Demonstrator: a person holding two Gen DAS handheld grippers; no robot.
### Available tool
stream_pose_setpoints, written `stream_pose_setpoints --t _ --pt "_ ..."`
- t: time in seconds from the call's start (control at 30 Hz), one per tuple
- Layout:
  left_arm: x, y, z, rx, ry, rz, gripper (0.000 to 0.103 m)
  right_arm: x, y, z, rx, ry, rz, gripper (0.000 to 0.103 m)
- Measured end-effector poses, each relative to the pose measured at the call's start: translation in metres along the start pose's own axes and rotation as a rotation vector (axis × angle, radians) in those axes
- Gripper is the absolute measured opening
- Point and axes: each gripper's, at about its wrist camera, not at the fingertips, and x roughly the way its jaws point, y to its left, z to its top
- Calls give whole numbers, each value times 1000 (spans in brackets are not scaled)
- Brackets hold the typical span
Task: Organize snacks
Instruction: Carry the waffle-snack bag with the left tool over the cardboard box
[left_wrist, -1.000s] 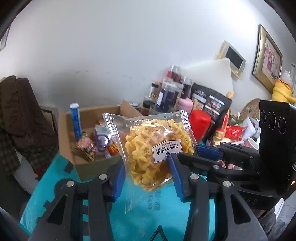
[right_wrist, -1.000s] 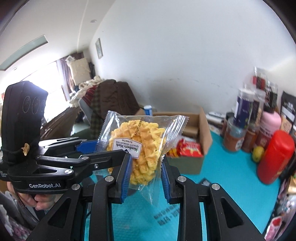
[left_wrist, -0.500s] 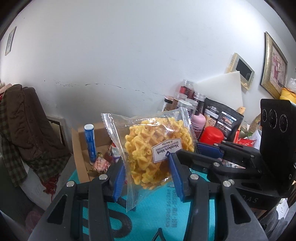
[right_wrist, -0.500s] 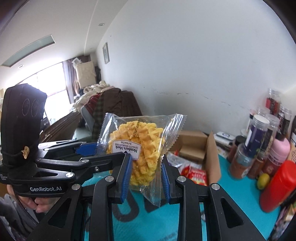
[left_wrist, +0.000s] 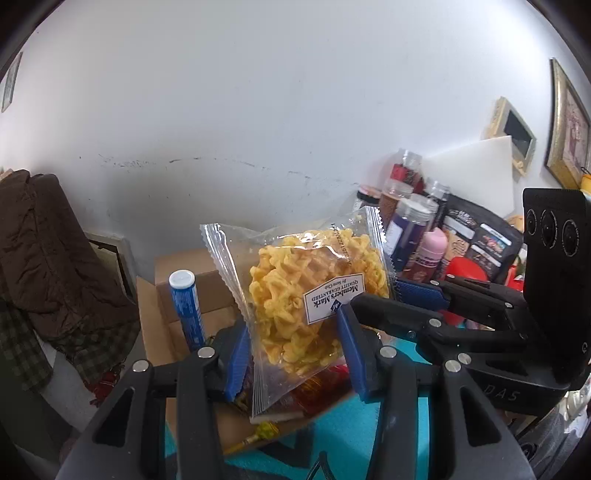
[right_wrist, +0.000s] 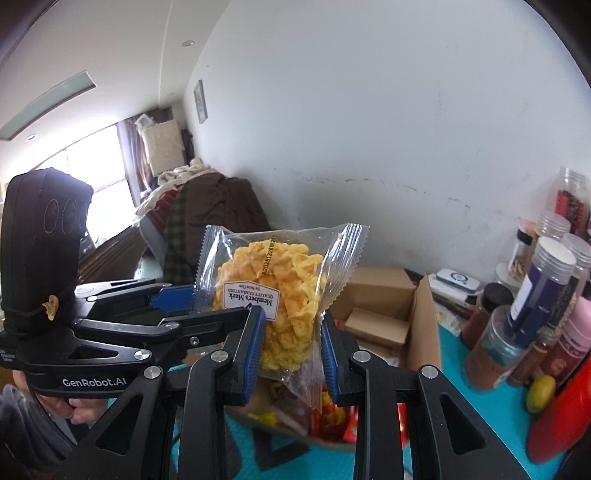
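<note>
Both grippers, left (left_wrist: 295, 354) and right (right_wrist: 291, 354), are clamped on one clear snack bag (left_wrist: 306, 306), held above the cardboard box (right_wrist: 384, 306).

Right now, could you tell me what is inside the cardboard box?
In the cardboard box a blue tube stands upright beside red and yellow wrappers. The held snack bag and fingers cover the rest.

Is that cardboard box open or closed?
Open. The cardboard box has its flaps standing up, and loose snacks show inside it, below the clear snack bag held over it.
</note>
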Motion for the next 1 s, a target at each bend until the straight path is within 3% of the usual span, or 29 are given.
stream_pose_setpoints --t 0.43,1.0 --pt "70 28 -3 -32 104 21 45 65 -40 -9 36 94 10 27" --pt "114 33 -25 -37 219 121 45 113 -60 -32 86 257 33 27"
